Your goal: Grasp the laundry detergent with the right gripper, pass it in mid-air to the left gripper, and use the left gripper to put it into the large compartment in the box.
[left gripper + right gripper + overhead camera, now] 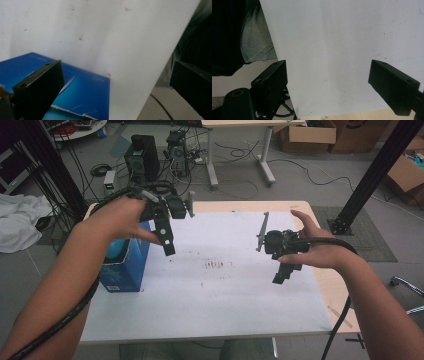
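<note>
While the left gripper (169,245) hung wide open and empty beside the blue box (125,265), the right gripper (285,272) stood open, holding nothing.

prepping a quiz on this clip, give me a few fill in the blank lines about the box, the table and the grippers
1. The box standing at the table's left edge is coloured ____.
2. The jaws of the left gripper stand ____, with nothing between them.
3. The table is covered by a sheet coloured ____.
4. The right gripper holds ____ between its jaws.

Missing words: blue; open; white; nothing
</note>
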